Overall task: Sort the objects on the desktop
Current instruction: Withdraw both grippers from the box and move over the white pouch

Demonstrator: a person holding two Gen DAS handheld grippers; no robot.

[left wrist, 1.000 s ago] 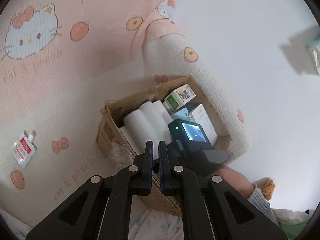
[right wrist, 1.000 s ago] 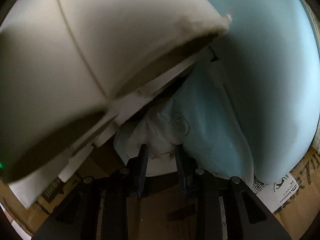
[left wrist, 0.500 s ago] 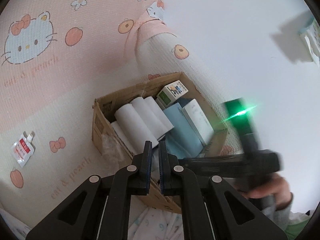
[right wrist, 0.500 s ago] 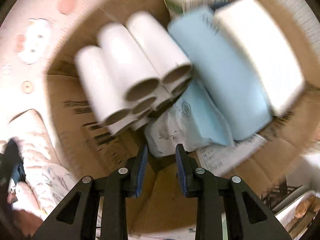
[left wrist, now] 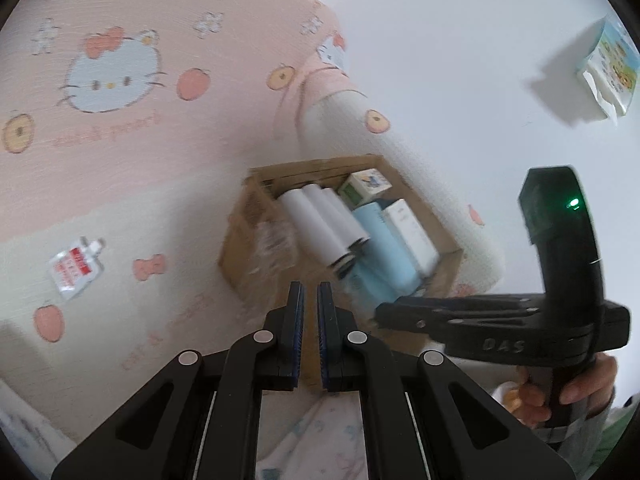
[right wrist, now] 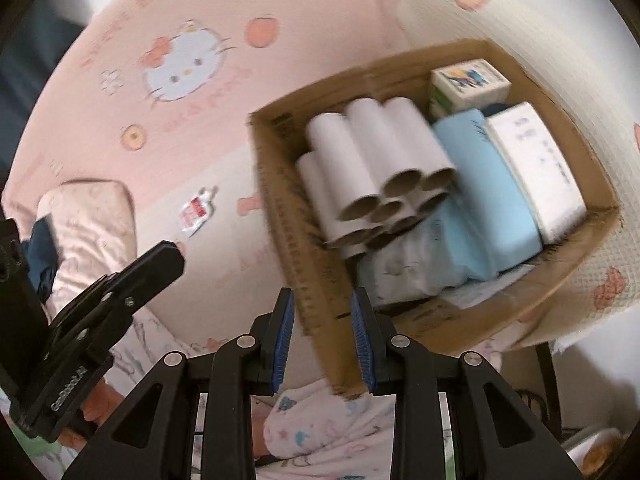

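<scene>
A cardboard box (left wrist: 408, 194) (right wrist: 276, 184) sits on a pink and cream Hello Kitty blanket (left wrist: 120, 152). It holds a bundle of white paper tubes (right wrist: 372, 168) (left wrist: 320, 220), a light blue pack (right wrist: 480, 184), a white box (right wrist: 536, 168), a small printed carton (right wrist: 468, 80) and a crumpled plastic bag (right wrist: 404, 268). My left gripper (left wrist: 311, 300) is nearly shut and empty, above the box's near side. My right gripper (right wrist: 323, 312) is open and empty over the box's near corner; it also shows in the left wrist view (left wrist: 460, 316).
A small white and red sachet (left wrist: 74, 266) (right wrist: 196, 214) lies on the blanket left of the box. A printed packet (left wrist: 608, 72) hangs on the white wall at the upper right. A pillow (right wrist: 84, 216) lies at the left.
My right gripper has pulled up and back out of the box, empty, from close against the tubes and bag. The left gripper has drifted a little; the box now looks farther off.
</scene>
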